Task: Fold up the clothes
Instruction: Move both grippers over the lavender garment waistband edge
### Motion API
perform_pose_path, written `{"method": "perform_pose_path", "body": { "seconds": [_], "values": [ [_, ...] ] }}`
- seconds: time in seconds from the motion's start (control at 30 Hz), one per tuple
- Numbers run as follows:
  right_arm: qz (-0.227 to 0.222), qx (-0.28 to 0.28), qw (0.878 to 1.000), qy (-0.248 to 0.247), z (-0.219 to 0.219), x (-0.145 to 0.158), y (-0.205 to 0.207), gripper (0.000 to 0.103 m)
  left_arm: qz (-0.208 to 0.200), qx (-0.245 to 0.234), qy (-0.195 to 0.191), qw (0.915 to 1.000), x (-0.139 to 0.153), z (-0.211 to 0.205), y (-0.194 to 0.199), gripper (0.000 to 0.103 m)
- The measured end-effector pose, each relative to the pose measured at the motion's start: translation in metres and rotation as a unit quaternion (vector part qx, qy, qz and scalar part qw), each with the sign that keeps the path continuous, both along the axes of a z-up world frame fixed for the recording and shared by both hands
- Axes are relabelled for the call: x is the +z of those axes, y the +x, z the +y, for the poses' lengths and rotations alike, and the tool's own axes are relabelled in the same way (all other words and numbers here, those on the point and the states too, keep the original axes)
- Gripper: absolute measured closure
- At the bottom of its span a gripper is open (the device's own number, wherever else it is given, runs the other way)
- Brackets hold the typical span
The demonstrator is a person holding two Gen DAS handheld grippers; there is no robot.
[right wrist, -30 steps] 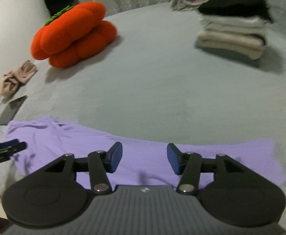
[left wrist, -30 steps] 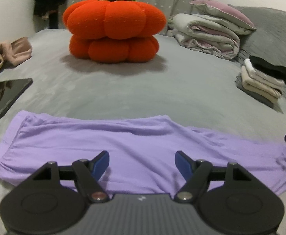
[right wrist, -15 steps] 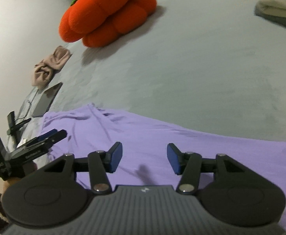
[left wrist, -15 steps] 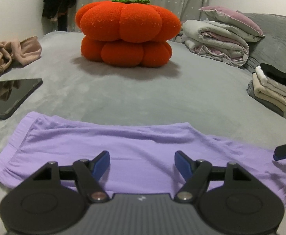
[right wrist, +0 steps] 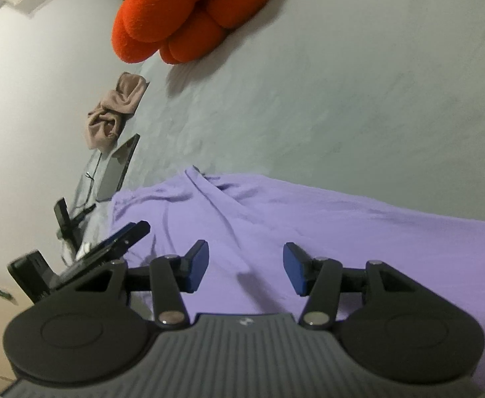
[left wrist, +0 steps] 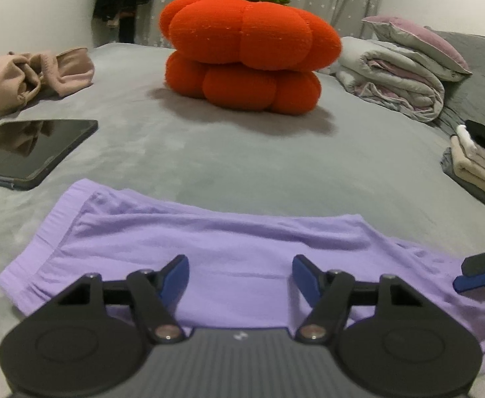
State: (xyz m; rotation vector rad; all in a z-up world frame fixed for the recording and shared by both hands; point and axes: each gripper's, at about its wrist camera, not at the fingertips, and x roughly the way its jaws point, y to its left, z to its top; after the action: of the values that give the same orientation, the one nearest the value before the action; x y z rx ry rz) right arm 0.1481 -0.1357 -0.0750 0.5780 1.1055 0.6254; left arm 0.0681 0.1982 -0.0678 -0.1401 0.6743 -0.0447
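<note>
Left gripper (left wrist: 240, 275), over the near hem of the flat lilac knit garment (left wrist: 215, 248), is closing its blue-padded jaws, still apart with cloth below them but nothing pinched. Since a second ago it has edged forward and lower. At its three o'clock, the right gripper (right wrist: 245, 267) has swung leftward and dipped over the same garment on the grey bedsheet (left wrist: 242, 152), jaws half spread and empty. A pinch for the first fold looks imminent.

the lilac garment (left wrist: 229, 248) is seen as thin, smooth, matt cloth, faintly creased. the grey bed cover (left wrist: 242, 162) looks soft and velvety. the orange pumpkin cushion (left wrist: 245, 53) is shown as fuzzy plush. the tablet (left wrist: 26, 146), far left, has a glossy, mirror-like face.
</note>
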Motion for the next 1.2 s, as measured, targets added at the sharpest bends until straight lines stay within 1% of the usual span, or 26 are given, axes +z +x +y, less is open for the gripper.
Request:
{"method": "perform_pose_path", "body": {
  "seconds": [0.13, 0.43, 0.63, 0.8, 1.0, 1.07, 1.1, 1.2],
  "values": [
    [0.017, -0.002, 0.999, 0.033, 0.006, -0.006, 0.013, 0.048, -0.001, 0.001, 0.005, 1.0000, -0.002, 0.002, 0.005, 0.038],
    [0.058, 0.009, 0.993, 0.102, 0.030, -0.022, 0.043, 0.050, 0.000, -0.014, 0.033, 0.9993, -0.003, 0.000, 0.008, 0.038],
    [0.085, 0.037, 0.987, 0.130, 0.053, -0.030, 0.054, 0.050, 0.002, -0.011, 0.026, 0.9996, -0.002, 0.002, 0.011, 0.038],
    [0.092, 0.040, 0.985, 0.143, 0.071, -0.032, 0.066, 0.050, 0.003, -0.009, 0.023, 0.9997, -0.002, 0.003, 0.012, 0.038],
    [0.088, 0.014, 0.980, 0.175, 0.081, -0.037, 0.073, 0.050, 0.002, -0.007, 0.020, 0.9998, -0.002, 0.005, 0.012, 0.038],
    [0.080, 0.002, 0.980, 0.184, 0.079, -0.037, 0.073, 0.057, 0.002, -0.004, 0.017, 0.9998, -0.002, 0.007, 0.011, 0.038],
    [0.080, -0.006, 0.979, 0.189, 0.077, -0.039, 0.073, 0.063, 0.001, -0.003, 0.016, 0.9999, -0.001, 0.008, 0.011, 0.038],
    [0.093, -0.029, 0.975, 0.197, 0.069, -0.046, 0.073, 0.073, 0.000, 0.001, 0.010, 1.0000, -0.001, 0.012, 0.011, 0.038]
  ]
}}
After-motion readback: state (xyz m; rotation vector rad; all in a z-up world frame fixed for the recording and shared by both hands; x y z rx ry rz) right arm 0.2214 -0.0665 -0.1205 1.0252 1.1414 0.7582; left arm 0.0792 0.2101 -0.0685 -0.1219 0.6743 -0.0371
